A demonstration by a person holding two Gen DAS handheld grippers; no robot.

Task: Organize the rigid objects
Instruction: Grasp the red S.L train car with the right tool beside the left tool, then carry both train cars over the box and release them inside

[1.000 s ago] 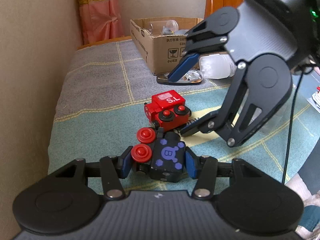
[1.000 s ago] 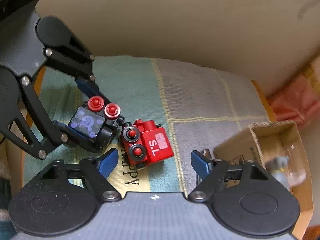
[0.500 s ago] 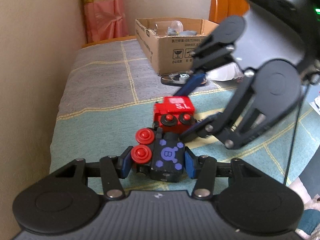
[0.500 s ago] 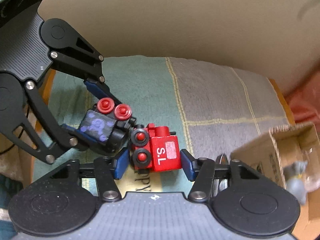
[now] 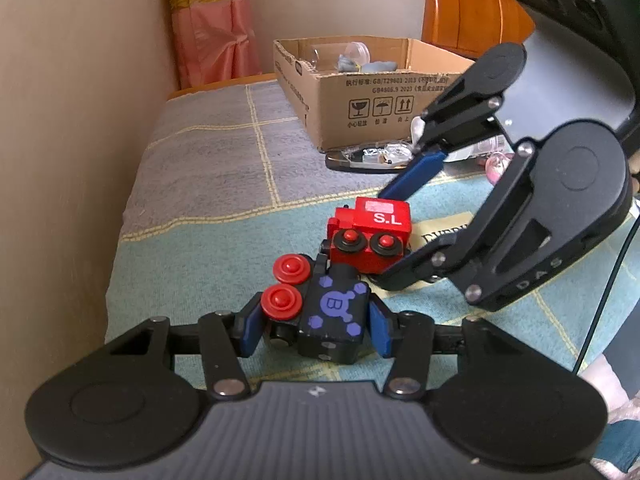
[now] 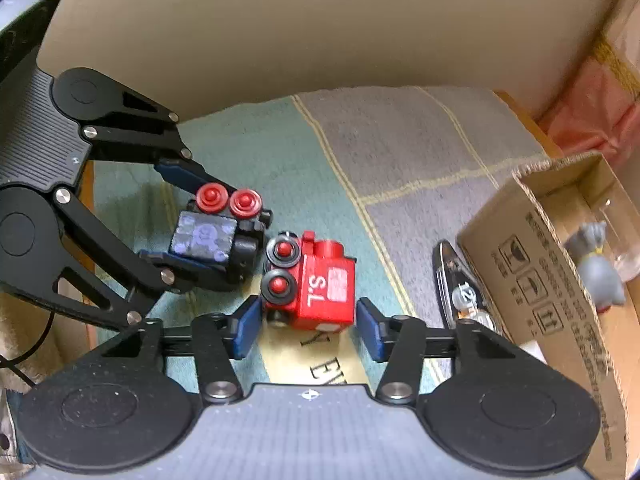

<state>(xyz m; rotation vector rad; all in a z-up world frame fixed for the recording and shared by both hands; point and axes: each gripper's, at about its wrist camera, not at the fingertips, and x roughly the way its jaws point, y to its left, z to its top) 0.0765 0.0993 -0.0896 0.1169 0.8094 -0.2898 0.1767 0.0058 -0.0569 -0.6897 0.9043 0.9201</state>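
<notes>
A black toy train car (image 5: 332, 312) with purple dots and red wheels sits between the blue pads of my left gripper (image 5: 314, 330), which is shut on it; it also shows in the right wrist view (image 6: 208, 236). A red toy train car marked "S.L" (image 6: 316, 292) lies on its side just ahead, coupled nose to nose with the black one; it also shows in the left wrist view (image 5: 370, 232). My right gripper (image 6: 308, 328) straddles the red car, pads close to its sides with small gaps, open.
An open cardboard box (image 5: 360, 92) stands further along the blanket, holding a grey figurine (image 6: 596, 264) and clear items. A flat shiny packet (image 5: 368, 156) lies in front of the box. A beige wall (image 5: 80, 120) runs along the left. An orange wooden chair (image 5: 468, 12) stands behind.
My right gripper has moved in over the red car and narrowed around it. The red car turned and shifted slightly. My left gripper stays shut on the black car.
</notes>
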